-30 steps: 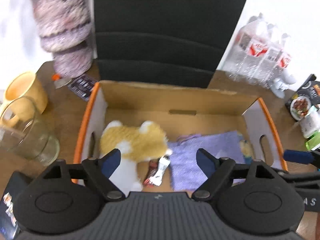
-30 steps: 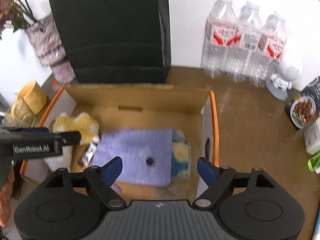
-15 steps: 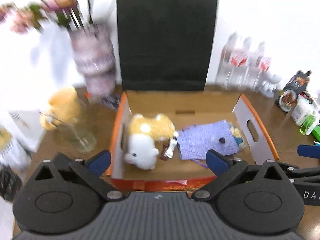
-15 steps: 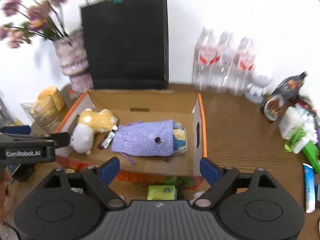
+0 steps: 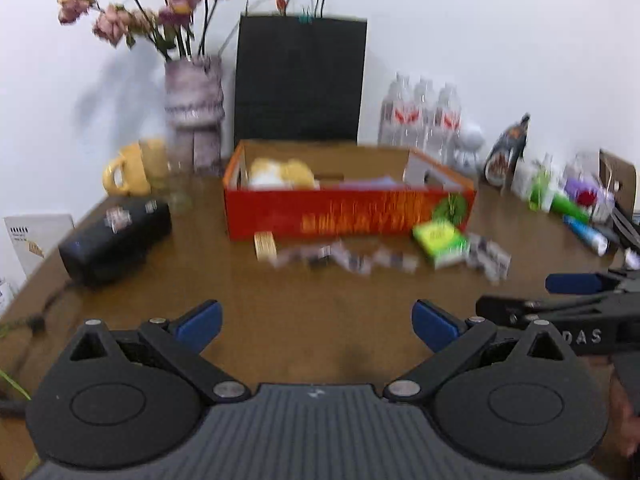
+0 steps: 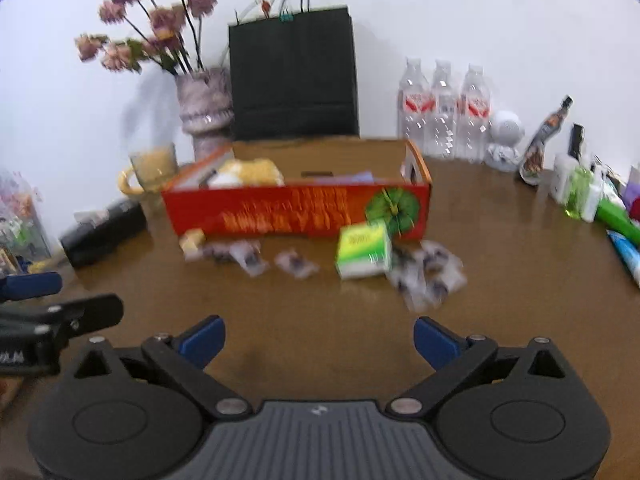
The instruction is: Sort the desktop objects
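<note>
A red-fronted cardboard box point(image 5: 348, 212) point(image 6: 296, 214) stands mid-table with a yellow plush toy point(image 5: 280, 172) point(image 6: 248, 172) and a purple cloth point(image 6: 356, 177) inside. In front of it lie a green tissue pack point(image 5: 440, 238) point(image 6: 364, 250), several small clear packets point(image 5: 352, 258) point(image 6: 424, 272) and a small yellow item point(image 5: 265, 244) point(image 6: 192, 238). My left gripper point(image 5: 316, 322) is open and empty, low over the near table. My right gripper point(image 6: 318, 338) is open and empty beside it.
A black case point(image 5: 114, 236) and yellow mug point(image 5: 128, 170) sit left. A flower vase point(image 6: 206, 108), black bag point(image 6: 294, 76) and water bottles point(image 6: 444, 108) line the wall. Bottles and tubes point(image 6: 600, 200) crowd the right edge.
Both grippers pulled back and down from above the box to low over the near table. The box now shows from the front, and the items before it came into view.
</note>
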Tool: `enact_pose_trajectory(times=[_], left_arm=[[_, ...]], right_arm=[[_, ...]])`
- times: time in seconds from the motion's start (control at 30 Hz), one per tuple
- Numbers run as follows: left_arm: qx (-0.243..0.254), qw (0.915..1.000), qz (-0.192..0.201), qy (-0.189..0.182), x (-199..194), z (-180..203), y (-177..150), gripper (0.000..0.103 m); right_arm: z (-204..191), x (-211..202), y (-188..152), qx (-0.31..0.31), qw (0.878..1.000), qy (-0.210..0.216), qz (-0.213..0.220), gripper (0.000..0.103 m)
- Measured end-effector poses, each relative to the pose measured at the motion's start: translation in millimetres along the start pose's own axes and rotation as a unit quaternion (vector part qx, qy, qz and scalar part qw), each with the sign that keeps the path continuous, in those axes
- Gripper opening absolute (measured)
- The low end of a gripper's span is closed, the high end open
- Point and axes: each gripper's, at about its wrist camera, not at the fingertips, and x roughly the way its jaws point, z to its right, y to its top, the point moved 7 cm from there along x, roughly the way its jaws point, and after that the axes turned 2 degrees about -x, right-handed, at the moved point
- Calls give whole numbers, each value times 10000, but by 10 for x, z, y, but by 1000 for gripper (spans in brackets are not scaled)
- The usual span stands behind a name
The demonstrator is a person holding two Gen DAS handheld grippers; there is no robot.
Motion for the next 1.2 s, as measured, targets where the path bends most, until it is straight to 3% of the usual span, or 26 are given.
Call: enact_pose_trajectory(times=[0.4, 0.87, 1.2], left_arm=[[-19, 9993, -358, 110, 228, -19, -344, 103], [74, 9973, -699, 214, 364, -29, -418, 103], [98, 9972, -712, 225, 367, -18, -415, 103]], right_arm=[[-51, 236, -548, -162, 9992, -32, -362, 101], [-69, 248, -560, -239, 9989, -134, -390, 103], [-71, 251, -560, -245, 9988, -149, -393, 103]])
